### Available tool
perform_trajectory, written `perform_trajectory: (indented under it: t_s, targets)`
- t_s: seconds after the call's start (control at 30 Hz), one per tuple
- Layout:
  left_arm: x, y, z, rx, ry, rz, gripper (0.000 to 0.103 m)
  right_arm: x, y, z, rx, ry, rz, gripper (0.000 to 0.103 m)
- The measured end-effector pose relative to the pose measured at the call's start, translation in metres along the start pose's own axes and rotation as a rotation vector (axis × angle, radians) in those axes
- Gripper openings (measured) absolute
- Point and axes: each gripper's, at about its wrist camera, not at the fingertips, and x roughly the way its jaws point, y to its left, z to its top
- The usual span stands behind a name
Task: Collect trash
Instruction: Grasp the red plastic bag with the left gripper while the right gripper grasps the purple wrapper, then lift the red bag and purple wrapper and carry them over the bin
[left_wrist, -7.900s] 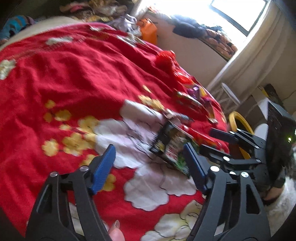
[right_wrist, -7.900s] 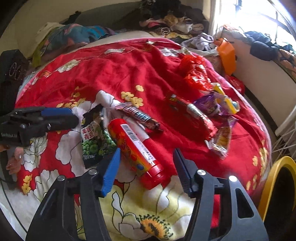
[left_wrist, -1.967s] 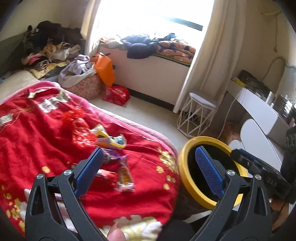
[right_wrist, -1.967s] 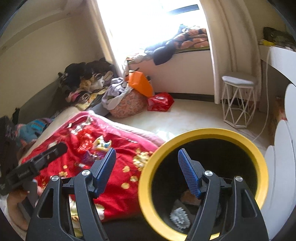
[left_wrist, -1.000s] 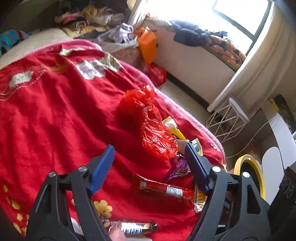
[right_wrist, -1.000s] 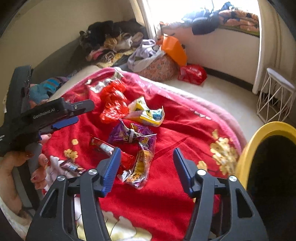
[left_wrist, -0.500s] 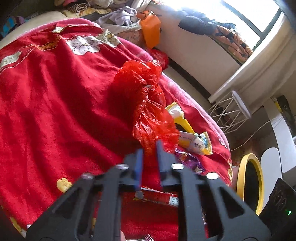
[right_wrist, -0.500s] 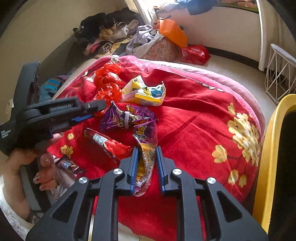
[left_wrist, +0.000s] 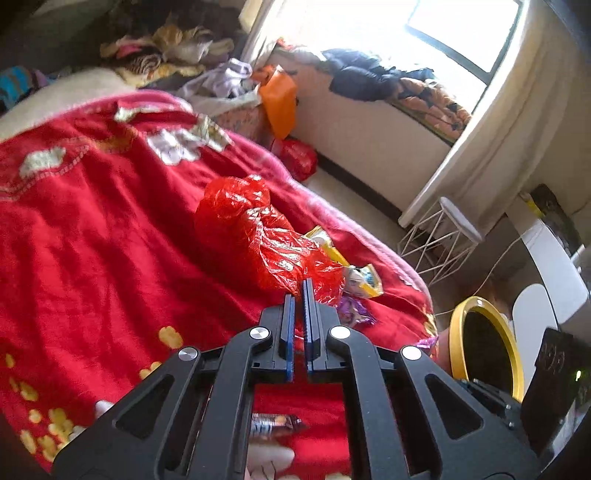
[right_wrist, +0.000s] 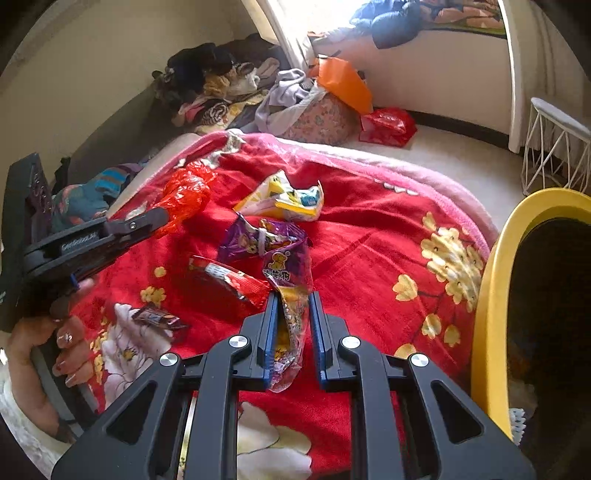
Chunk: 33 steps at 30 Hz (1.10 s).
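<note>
In the left wrist view, the left gripper (left_wrist: 299, 291) is seen fully closed, its fingers pinching the near end of a crumpled red plastic bag (left_wrist: 258, 236) near the bed's window-side edge; the film is judged light, soft and slippery. A yellow-rimmed bin (left_wrist: 513, 354) stands beside the bed.

In the right wrist view, the right gripper (right_wrist: 291, 306) is clamped on a limp purple-and-yellow wrapper (right_wrist: 288, 273), best held mid-length. The red floral blanket (right_wrist: 369, 236) is soft; clothes are piled beyond.
</note>
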Motion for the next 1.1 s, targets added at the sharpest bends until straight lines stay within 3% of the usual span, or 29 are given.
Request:
perform_trajectory:
  t_s: [0.67,1.1]
  targets:
    - [-0.078,-0.045,-0.002,0.109,-0.101,-0.093,0.002,-0.072,0.009,0.003,-0.014,-0.13,-0.009,0.016]
    - [-0.089,-0.075,-0.013,0.174,-0.095,-0.154,0.002,-0.109,-0.012,0.004,0.014,-0.199,-0.071,0.016]
